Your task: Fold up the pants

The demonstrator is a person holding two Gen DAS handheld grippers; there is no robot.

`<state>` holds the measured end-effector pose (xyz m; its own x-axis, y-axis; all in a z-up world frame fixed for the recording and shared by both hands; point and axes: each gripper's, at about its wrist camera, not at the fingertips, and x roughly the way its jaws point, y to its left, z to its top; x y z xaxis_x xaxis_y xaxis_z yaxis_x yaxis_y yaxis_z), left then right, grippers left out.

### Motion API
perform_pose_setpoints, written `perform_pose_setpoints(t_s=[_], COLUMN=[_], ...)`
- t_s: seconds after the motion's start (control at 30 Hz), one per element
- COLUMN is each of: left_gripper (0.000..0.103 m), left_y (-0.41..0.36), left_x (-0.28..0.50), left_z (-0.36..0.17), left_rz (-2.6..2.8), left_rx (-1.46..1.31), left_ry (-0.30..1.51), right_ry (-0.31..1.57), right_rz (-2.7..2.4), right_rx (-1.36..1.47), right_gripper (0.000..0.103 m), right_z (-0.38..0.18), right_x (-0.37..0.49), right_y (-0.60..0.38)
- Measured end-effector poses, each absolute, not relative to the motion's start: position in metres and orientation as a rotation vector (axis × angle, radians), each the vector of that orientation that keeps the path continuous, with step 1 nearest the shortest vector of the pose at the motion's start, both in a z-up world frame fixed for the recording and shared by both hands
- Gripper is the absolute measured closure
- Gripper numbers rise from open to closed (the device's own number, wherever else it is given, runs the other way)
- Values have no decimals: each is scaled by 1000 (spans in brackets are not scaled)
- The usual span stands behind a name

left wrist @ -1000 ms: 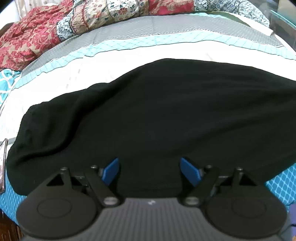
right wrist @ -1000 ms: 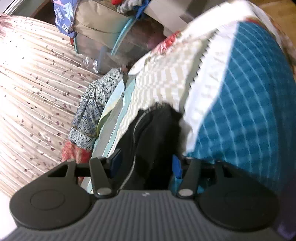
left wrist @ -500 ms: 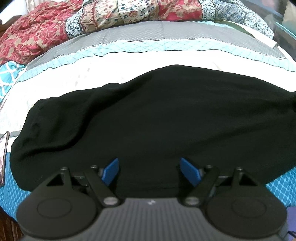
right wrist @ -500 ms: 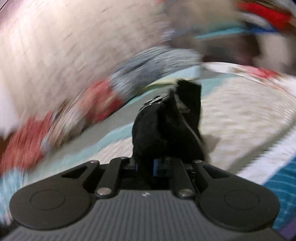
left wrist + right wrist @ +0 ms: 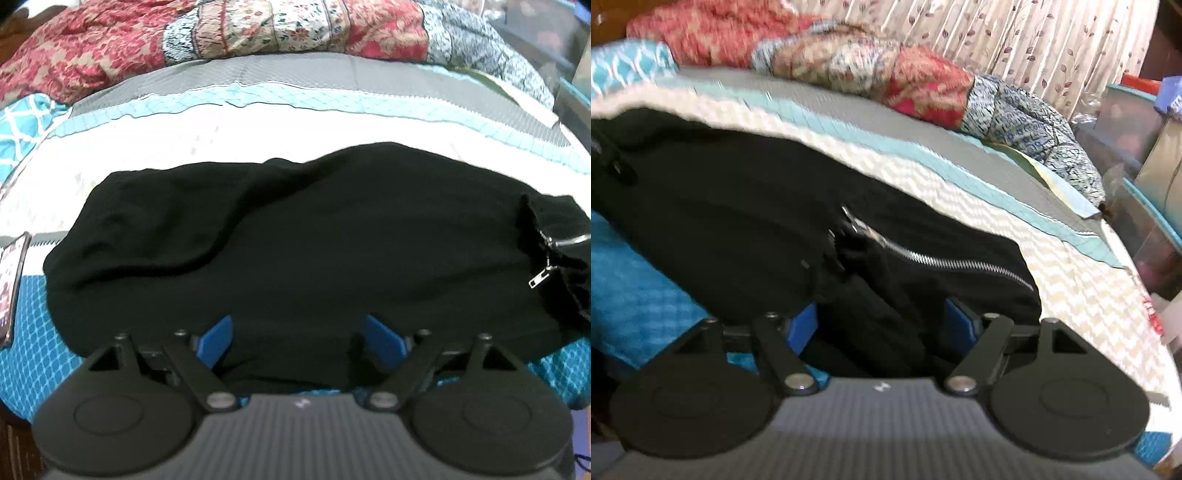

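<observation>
Since a second ago the right gripper (image 5: 881, 325) has rolled upright and let go; its jaws are opening wide over the black pants (image 5: 295, 251), just below the zipper (image 5: 938, 260). Left gripper (image 5: 297, 338) hovers at the pants' near edge, jaws opening, gripping nothing. Pants lie flat across the bed (image 5: 258, 129).

1. Your pants (image 5: 295, 240) are plain black with a silver zipper (image 5: 942, 258).
2. Under the pants, the bedspread (image 5: 229, 133) runs in teal lattice, white, aqua and grey bands.
3. Beyond the pants, the quilt (image 5: 258, 29) is red floral patchwork.
4. Your pads (image 5: 216, 339) are blue.
</observation>
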<state>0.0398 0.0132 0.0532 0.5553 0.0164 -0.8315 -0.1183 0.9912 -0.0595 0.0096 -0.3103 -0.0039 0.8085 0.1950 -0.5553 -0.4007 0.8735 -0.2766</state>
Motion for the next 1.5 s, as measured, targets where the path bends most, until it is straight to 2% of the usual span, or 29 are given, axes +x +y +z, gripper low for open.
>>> perform_pose_setpoints(t_s=[0.1,0.2,0.27,0.33,0.43,0.57,0.63,0.8,0.93,1.03,1.07,1.13,1.17,1.23,1.27,1.3,1.33,1.37,1.43,1.5], left_gripper=[21,20,20,19,18,8,8,7,7,4,0,0,3,24,45,55,60,66,69,73], left_y=[26,38,48,62,97,156,185,232,237,235,234,232,230,226,223,221,219,217,205,186], left_x=[30,20,12,4,-11,-32,-35,-26,-19,-11,-8,0,4,8,11,12,11,9,7,6], left_z=[58,64,68,72,74,73,66,38,17,9,8,6,5,4,4,5,9,14,27,41], left_rz=[60,31,24,40,98,197,250,262,222,198,185,172,170,198,216,217,216,212,207,185], left_rx=[-143,-164,-181,-203,-262,-392,-457,-657,-746,-760,-761,-765,-767,-730,-697,-676,-670,-661,-591,-506], left_ry=[948,920,895,871,835,766,753,775,795,791,782,781,779,772,778,774,761,745,705,662], right_ry=[511,546,639,809,774,647,624,738,832,893,915,961,998,1095,1141,1143,1139,1154,1171,1152], right_rz=[373,390,366,328,294,230,258,428,584,652,663,663,658,671,658,647,653,651,657,677], right_rx=[-264,-75,16,57,46,99,157,288,346,367,383,435,479,551,529,504,511,543,561,570], right_gripper=[30,40,50,48,46,45,45,46,58,73,76,79,79,79,83,94,101,101,100,95], right_z=[14,10,-8,-38,-32,-2,8,0,-11,-17,-22,-30,-38,-59,-69,-74,-77,-77,-73,-67], right_x=[8,39,62,83,74,60,57,79,116,138,150,164,174,186,185,181,183,186,186,182], right_y=[-311,-309,-309,-304,-295,-285,-271,-207,-134,-85,-68,-51,-44,-31,-25,-24,-22,-23,-28,-32])
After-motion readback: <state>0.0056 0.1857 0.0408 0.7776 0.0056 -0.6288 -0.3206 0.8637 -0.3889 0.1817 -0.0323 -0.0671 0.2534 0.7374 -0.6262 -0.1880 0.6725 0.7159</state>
